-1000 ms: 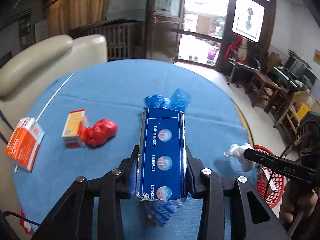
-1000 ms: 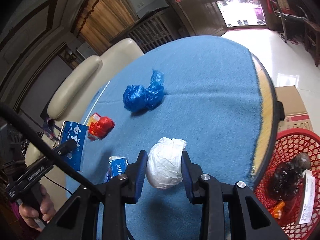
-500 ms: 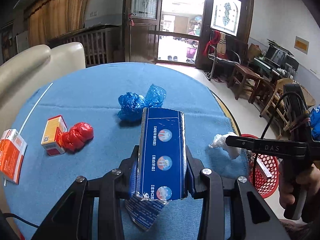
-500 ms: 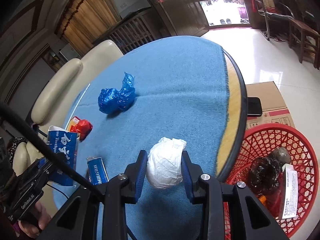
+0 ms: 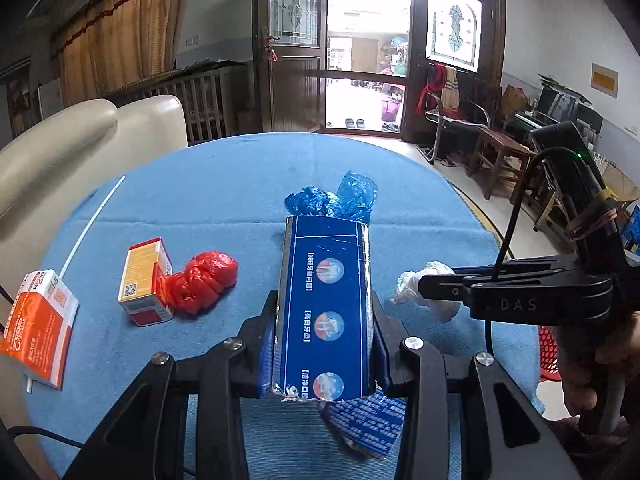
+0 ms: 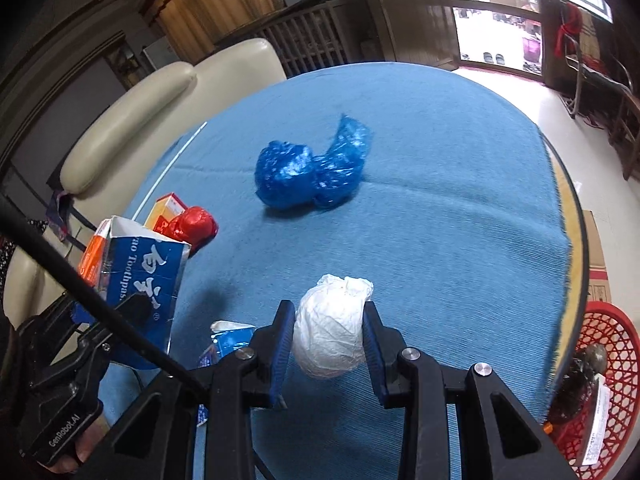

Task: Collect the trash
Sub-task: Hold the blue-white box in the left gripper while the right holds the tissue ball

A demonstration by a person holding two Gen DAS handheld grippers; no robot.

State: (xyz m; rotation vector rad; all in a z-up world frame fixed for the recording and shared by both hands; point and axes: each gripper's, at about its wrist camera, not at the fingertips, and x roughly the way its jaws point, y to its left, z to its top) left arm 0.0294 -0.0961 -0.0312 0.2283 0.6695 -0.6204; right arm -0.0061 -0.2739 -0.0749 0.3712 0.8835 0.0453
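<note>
At nine o'clock of the left wrist view an orange-and-white carton (image 5: 38, 328) lies at the edge of the blue tabletop (image 5: 224, 200), with a thin white stick (image 5: 94, 218) slanting past it. Toward the centre, a small yellow-and-red box (image 5: 146, 282) touches a red crumpled bag (image 5: 204, 282). The left gripper (image 5: 324, 346) has its jaws clamped on the two sides of a long blue toothpaste box (image 5: 326, 312), held above the cloth; a torn blue wrapper (image 5: 364, 426) shows just below it at six o'clock. At twelve o'clock of the box sits a blue plastic bag (image 5: 336, 200).

In the right wrist view the right gripper (image 6: 328, 344) has its jaws closed on a white crumpled wad (image 6: 330, 330), over the tabletop's near part. At four o'clock, beyond the table edge, a red mesh basket (image 6: 616, 344) stands on the floor, holding some dark trash.
</note>
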